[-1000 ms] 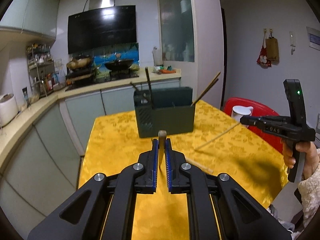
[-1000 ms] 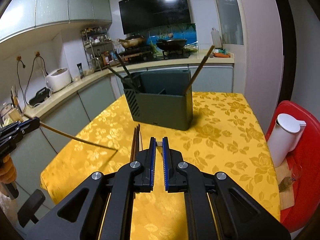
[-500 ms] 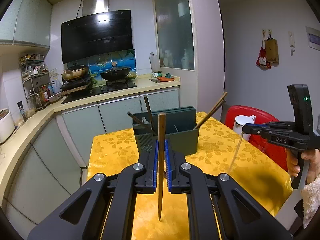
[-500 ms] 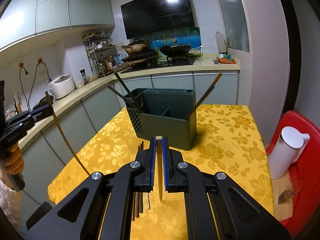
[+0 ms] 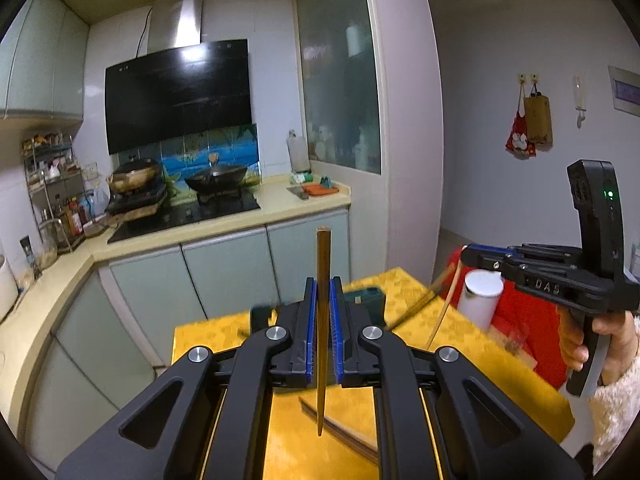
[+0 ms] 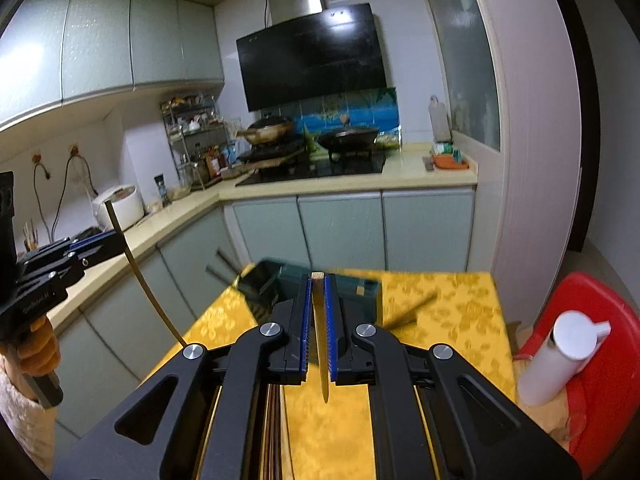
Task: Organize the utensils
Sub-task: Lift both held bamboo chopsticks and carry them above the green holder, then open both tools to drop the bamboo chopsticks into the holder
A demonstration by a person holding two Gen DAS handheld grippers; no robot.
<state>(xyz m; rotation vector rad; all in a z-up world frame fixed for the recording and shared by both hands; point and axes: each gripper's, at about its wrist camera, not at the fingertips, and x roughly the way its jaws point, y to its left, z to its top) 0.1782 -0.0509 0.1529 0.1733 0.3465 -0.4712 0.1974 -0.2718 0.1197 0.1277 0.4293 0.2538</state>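
Dark-green holder [image 6: 362,292]: chopsticks lean inside | left claw [image 5: 322,344]: clenched on chopstick [image 5: 321,320] | right claw [image 6: 319,330]: clenched on another chopstick [image 6: 320,344]

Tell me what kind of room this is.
A home kitchen, most likely: a range hood over a stove with a wok, counter cabinets, and a rice cooker.

Utensil holder [image 6: 360,290] stands on table [image 6: 452,312], counter w/ stove [image 6: 320,168] behind it — loose chopsticks [image 5: 340,432] lie on table nearer cam; bottle [image 6: 560,360] sits to table's right.
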